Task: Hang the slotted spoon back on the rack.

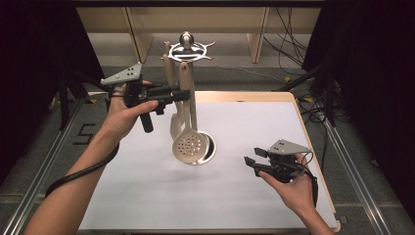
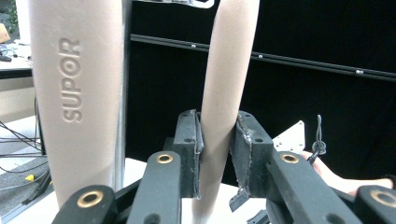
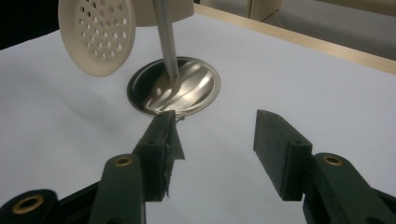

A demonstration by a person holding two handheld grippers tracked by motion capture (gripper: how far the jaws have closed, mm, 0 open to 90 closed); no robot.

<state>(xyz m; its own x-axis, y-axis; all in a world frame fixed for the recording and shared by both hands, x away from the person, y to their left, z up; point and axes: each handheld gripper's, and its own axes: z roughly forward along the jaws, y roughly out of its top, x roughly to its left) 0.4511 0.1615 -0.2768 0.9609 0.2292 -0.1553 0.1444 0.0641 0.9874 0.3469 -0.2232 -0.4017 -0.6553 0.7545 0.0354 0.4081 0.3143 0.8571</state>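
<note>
We log the scene from left to right in the high view. The left gripper [image 1: 185,93] is held level in the person's left hand [image 1: 128,113], well above the white table [image 1: 147,196], its cable trailing down along the forearm. Its jaws reach the utensil rack [image 1: 187,49], a metal stand with a round ring top and a ball finial. In the left gripper view we see the 2 jaws clamped on the handle of the skimmer [image 2: 224,107], both pads touching the beige shaft, 1 on each side. Beside it in that view hangs a second, broader beige handle [image 2: 79,93] embossed with the letters SUPOR, nearer the camera and clear of the jaws.

In the high view the skimmer [image 1: 192,146] hangs from the rack, its round perforated head low, just above the rack's shiny round base [image 1: 211,147] and overlapping it in the picture. We cannot tell whether the handle's top end is on its hook. In the right gripper view the perforated head [image 3: 97,35] hangs tilted beside the rack's thin metal pole [image 3: 166,39], which stands in the base dish.

Further right, the right gripper [image 1: 250,162] sits low over the table, held in the person's right hand [image 1: 288,183], pointing toward the base. Its jaws stand apart with nothing between them; only bare table lies beyond them.
</note>
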